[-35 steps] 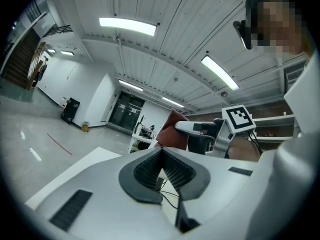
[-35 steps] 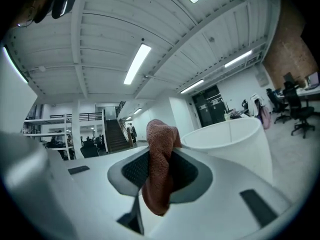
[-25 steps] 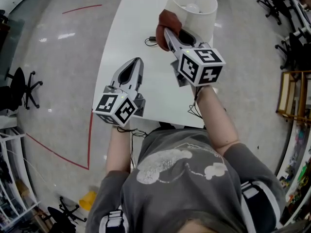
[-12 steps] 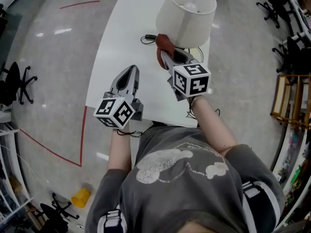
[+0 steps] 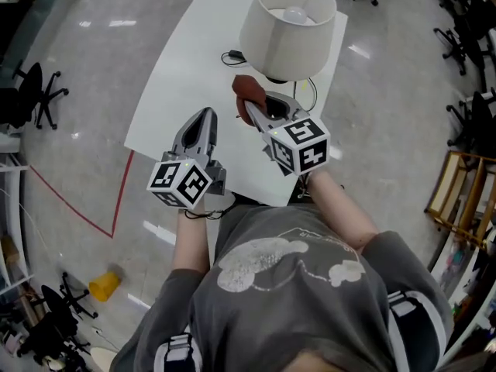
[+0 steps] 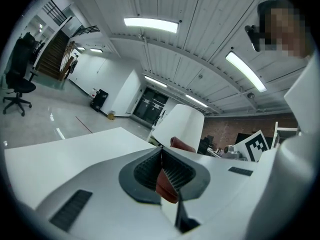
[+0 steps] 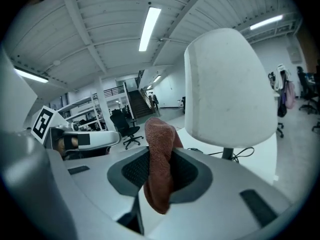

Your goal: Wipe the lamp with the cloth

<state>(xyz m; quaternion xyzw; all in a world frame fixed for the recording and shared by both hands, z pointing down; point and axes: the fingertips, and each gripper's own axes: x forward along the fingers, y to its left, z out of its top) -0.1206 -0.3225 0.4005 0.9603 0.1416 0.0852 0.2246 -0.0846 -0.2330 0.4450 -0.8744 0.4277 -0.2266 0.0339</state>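
Observation:
The lamp has a white drum shade (image 5: pixel 288 25) and stands at the far right of the white table (image 5: pixel 178 84). My right gripper (image 5: pixel 252 108) is shut on a reddish-brown cloth (image 5: pixel 246 91), just below and left of the shade and apart from it. In the right gripper view the cloth (image 7: pixel 160 166) hangs bunched between the jaws, with the shade (image 7: pixel 227 89) up to the right and the lamp stem (image 7: pixel 227 154) under it. My left gripper (image 5: pixel 205 116) hovers over the table's near edge, shut and holding nothing. In the left gripper view its pads (image 6: pixel 161 159) meet, with the shade (image 6: pixel 182 126) beyond.
A black cable with a plug (image 5: pixel 232 56) lies on the table left of the lamp. Red tape lines (image 5: pixel 116 200) mark the floor. Office chairs (image 5: pixel 35 91) stand at the left and the far right. A wooden rack (image 5: pixel 457 200) is at the right edge.
My right gripper has drawn the cloth off the shade's left side, down and back toward me. The left gripper has stayed shut near the table's front edge.

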